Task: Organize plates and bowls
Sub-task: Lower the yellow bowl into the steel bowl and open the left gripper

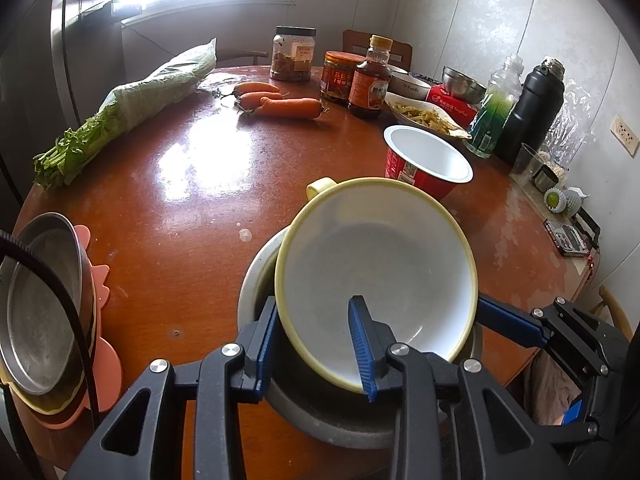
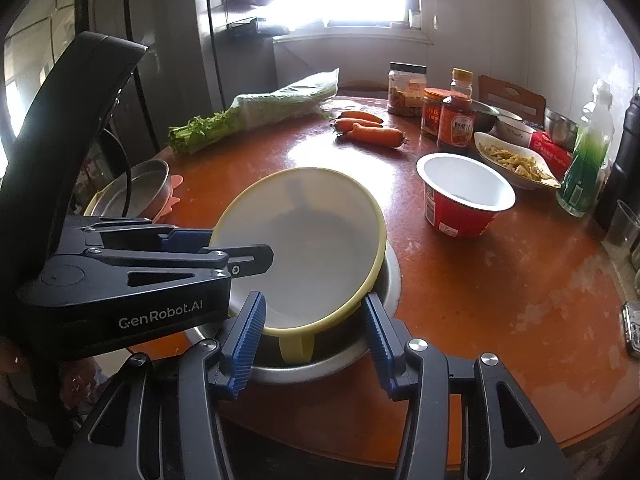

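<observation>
While our left gripper (image 1: 316, 344) pinches the tilted yellow-rimmed white bowl's (image 1: 376, 264) rim near the tabletop's front edge, our half-open right gripper (image 2: 314, 332) straddles its handle; it seems light, stiff, slippery.

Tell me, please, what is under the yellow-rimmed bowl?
Under the yellow-rimmed bowl sits a metal bowl on the table. Only its rim and part of its wall show; the upper bowl covers its bottom, so anything inside cannot be seen.

Left wrist view aimed steeply down along its fingers, close over the round reddish-brown wooden bench (image 1: 208, 184), right wrist view angled down from the opposite side, equally near, white yellow-rimmed plastic bowl (image 1: 376, 276) (image 2: 304, 248) shared by both, far window likewise.
</observation>
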`<state>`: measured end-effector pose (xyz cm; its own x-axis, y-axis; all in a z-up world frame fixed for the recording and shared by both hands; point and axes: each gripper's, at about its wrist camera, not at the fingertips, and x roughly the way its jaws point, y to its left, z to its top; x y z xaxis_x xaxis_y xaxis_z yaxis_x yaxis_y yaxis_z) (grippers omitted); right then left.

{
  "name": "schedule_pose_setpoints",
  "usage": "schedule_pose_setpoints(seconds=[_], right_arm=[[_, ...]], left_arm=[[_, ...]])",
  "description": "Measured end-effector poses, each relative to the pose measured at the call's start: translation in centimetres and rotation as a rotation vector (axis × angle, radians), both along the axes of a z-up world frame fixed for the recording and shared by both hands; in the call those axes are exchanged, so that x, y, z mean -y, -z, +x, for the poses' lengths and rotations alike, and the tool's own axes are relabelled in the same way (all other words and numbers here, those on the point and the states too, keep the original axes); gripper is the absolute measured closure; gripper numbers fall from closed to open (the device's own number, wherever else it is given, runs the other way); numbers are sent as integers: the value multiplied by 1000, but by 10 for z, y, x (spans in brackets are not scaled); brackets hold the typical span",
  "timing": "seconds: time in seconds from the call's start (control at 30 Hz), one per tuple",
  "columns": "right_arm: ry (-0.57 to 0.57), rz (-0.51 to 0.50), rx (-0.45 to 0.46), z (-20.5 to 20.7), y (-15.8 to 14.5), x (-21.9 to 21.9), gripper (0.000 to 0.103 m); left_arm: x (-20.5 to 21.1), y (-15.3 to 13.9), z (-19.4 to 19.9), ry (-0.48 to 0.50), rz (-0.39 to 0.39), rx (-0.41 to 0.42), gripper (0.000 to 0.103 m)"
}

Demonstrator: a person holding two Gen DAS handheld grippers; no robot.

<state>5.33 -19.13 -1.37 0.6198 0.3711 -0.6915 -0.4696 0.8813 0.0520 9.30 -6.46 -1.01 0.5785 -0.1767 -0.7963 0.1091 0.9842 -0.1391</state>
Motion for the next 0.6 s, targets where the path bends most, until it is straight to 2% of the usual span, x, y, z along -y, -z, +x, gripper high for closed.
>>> schedule_pose_setpoints(seconds=[0.17, 0.47, 0.6], right_arm=[[16, -16, 11, -1, -1, 1, 47], [31, 2, 1, 4, 0, 7, 46], [40, 2, -2, 5, 0, 8, 42]], left_arm=[[-1, -1, 0, -4, -5, 0, 69], [-4, -5, 0, -7, -14, 11, 67], [-7, -9, 0, -13, -29, 20, 67]])
